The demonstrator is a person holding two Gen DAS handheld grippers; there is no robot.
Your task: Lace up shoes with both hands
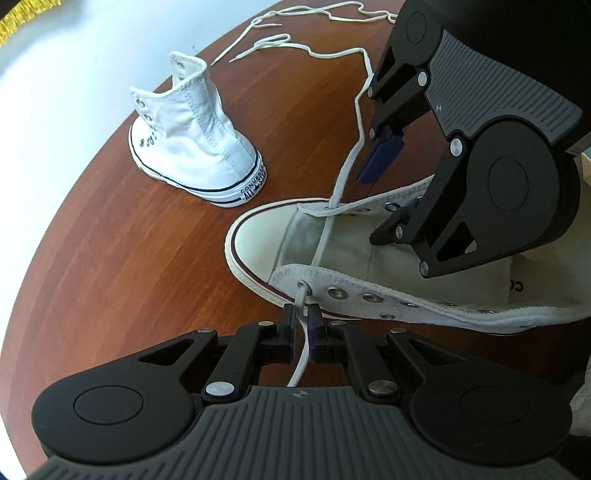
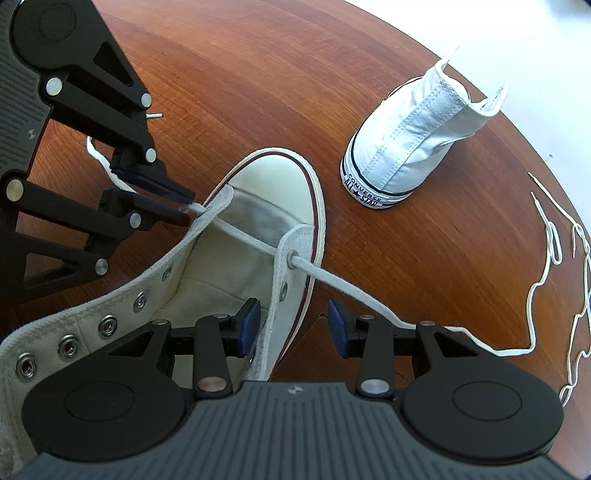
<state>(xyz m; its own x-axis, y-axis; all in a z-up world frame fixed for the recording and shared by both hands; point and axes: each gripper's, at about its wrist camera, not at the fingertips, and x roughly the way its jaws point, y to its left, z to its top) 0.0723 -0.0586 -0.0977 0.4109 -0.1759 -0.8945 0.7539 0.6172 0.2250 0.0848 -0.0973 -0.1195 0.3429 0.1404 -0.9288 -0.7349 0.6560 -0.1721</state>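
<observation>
Cream canvas high-top sneaker w/ maroon sole stripe (image 1: 332,236) lies on the round reddish-brown wooden tabletop (image 1: 129,258), toe toward the far side, tongue open. Only the bottom eyelet pair is threaded so far: white flat shoelace (image 2: 255,242) runs straight across the tongue from one front eyelet to the other.

Left gripper (image 1: 303,325) sits just outside the near-side front eyelet in its own view. Lace comes out of that eyelet and passes right between the jaws, which stand close together but w/ a sliver of gap visible each side of the lace, so loosely around it, not clamped. The lace's short tail trails back under the gripper body; in the right wrist view its end shows beyond the left jaws.

Right gripper (image 2: 291,325) has jaws wide apart, straddling the opposite eyelet flap, one pad inside the shoe, one outside; nothing pinched. The long lace end exits that side's eyelet, crosses over the right jaw's linkage & snakes off across the tabletop.

Key relation: lace axis runs left-right across the shoe, and the short end lies dead in line w/ the left jaws, so left is the nearer hand; probably regrip there & aim at the next eyelet up.

Second, white canvas high-top sneaker (image 1: 192,136) stands well apart, unlaced, w/ another loose white lace (image 1: 314,14) beyond.
</observation>
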